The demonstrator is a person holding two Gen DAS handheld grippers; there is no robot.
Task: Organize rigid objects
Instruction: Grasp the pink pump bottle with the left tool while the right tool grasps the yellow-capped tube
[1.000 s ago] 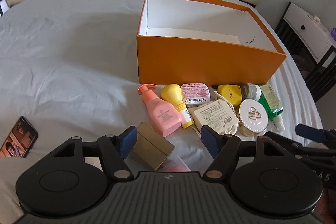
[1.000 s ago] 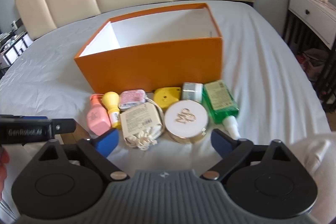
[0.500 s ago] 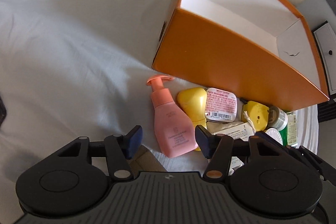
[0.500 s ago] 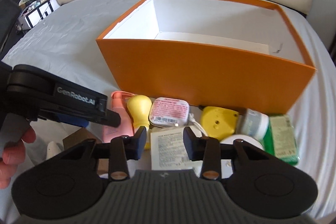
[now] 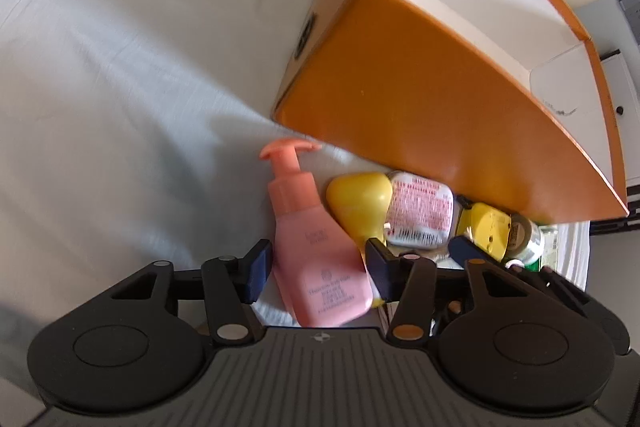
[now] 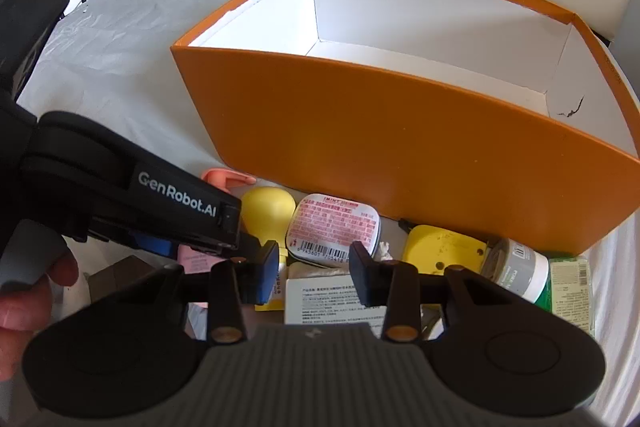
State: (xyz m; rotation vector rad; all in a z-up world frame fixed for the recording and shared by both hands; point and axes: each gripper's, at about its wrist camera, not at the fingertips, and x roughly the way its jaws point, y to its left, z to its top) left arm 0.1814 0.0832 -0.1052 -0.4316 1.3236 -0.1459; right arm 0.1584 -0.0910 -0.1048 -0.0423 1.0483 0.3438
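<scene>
While the left gripper (image 5: 318, 273) has just been closing, its blue pads flank the lying pink pump bottle (image 5: 316, 259) beside the orange box (image 5: 432, 115) without clearly pressing it; the right gripper (image 6: 314, 277), narrowed but holding nothing, hovers over the pink-labelled tin (image 6: 334, 227) and white card (image 6: 336, 301)

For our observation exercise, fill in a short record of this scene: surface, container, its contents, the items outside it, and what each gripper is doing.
surface: bed with a pale sheet
container: orange box, open at the top, white inside
contents: none visible; floor partly hidden
items outside: pink pump bottle, yellow bottle, pink tin, yellow case, grey-lidded jar, green bottle, in a row along the box's near wall
left gripper: fingers astride the pink pump bottle, just closing in, contact unclear
right gripper: fingers narrowed over a white printed packet, grip unclear
</scene>
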